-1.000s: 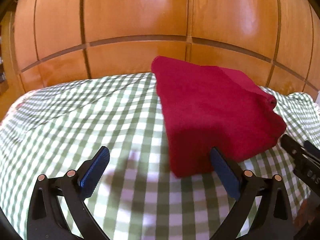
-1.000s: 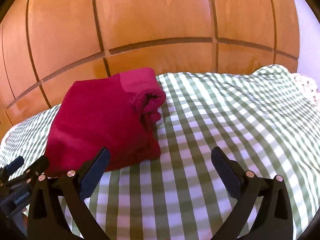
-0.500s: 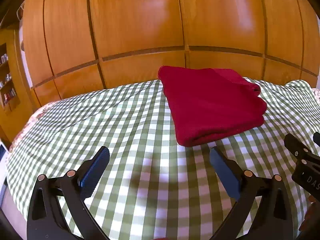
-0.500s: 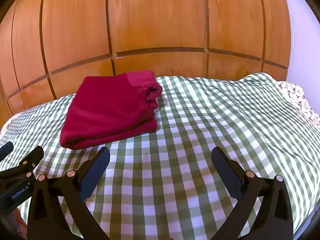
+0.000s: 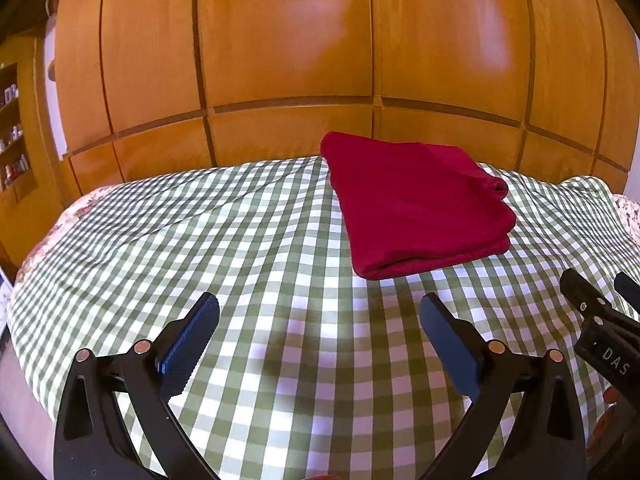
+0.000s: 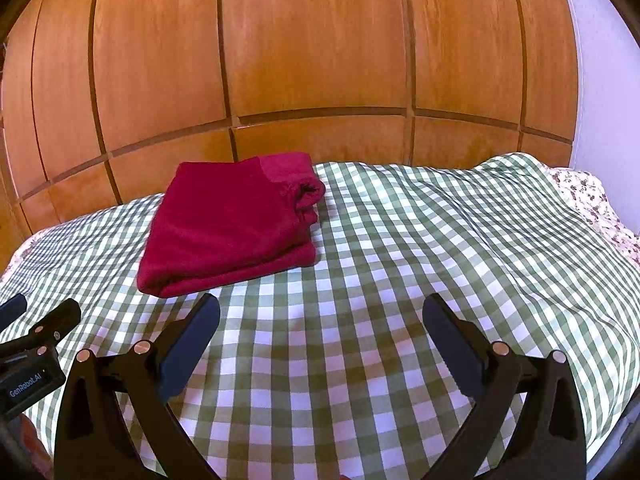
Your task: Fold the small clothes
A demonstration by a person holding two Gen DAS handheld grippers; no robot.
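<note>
Lying folded at twelve o'clock on the bed (image 5: 260,240), the red garment (image 5: 416,204) sits apart from both spread, empty tools, left (image 5: 320,344) and right (image 6: 320,344); snagging its loose rolled edge could undo it.

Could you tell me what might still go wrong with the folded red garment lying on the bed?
The red garment lies folded near the far edge of the checked bedspread, by the wooden panels; a nudge might push it off. Its right-hand layers bulge loosely, so they might unroll. Both the left gripper and right gripper are open, clear of it.
</note>
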